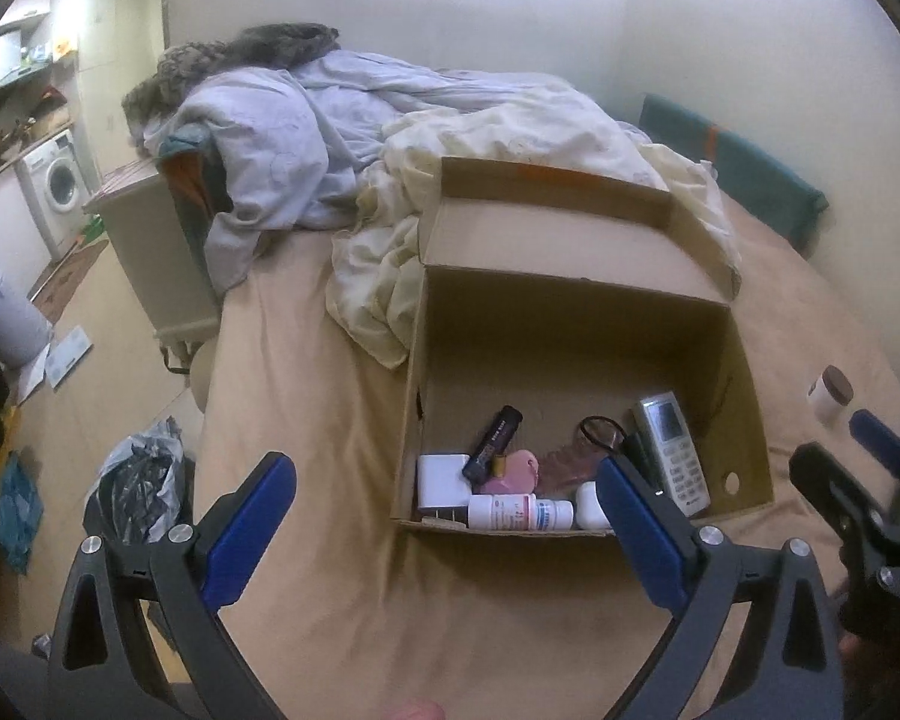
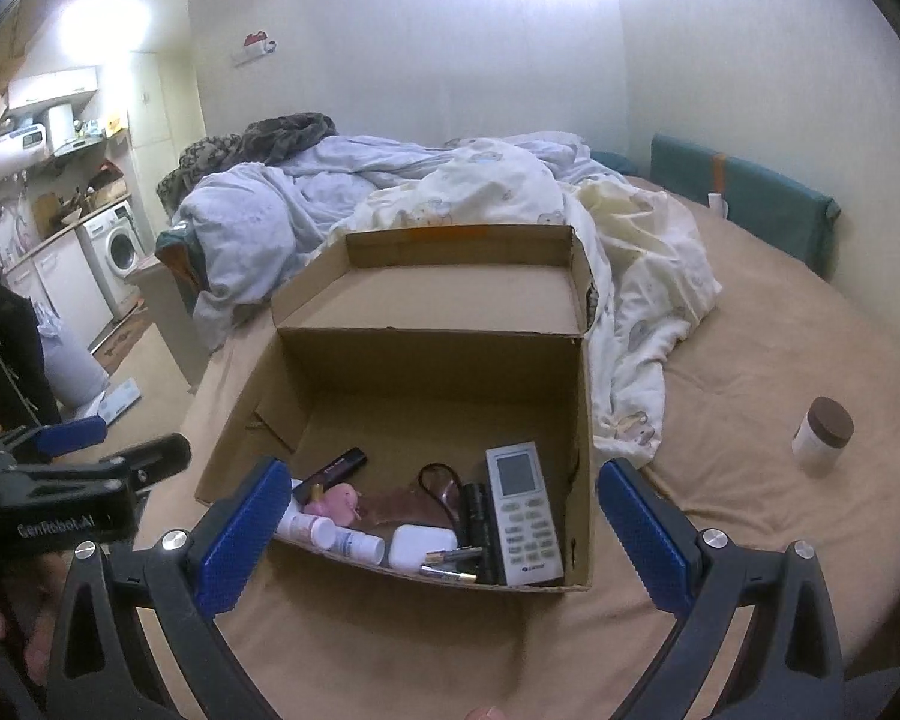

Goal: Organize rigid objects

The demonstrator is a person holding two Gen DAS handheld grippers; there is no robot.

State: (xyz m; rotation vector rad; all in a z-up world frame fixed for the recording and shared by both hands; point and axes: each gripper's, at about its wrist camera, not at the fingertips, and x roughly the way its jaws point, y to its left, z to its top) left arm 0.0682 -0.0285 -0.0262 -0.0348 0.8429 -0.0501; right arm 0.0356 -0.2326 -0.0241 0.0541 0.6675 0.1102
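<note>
An open cardboard box (image 1: 570, 330) (image 2: 426, 372) sits on the tan bed. Inside lie a white remote (image 1: 672, 450) (image 2: 522, 510), a white pill bottle (image 1: 519, 511) (image 2: 342, 537), a white charger block (image 1: 444, 477), a black tube (image 1: 492, 441), a pink item (image 2: 336, 501), glasses (image 2: 435, 480) and batteries (image 2: 453, 561). A white jar with a brown lid (image 1: 831, 399) (image 2: 822, 435) stands on the bed right of the box. My left gripper (image 1: 444, 516) (image 2: 114, 444) is open and empty at the box's near edge. The right gripper (image 2: 441, 540) (image 1: 852, 456) is likewise open and empty.
Crumpled blue and cream bedding (image 1: 390, 138) (image 2: 510, 198) lies behind the box. A teal cushion (image 2: 744, 192) leans on the right wall. A low cabinet (image 1: 150, 240) stands left of the bed, with a plastic bag (image 1: 138, 480) on the floor and a washing machine (image 1: 60, 180) beyond.
</note>
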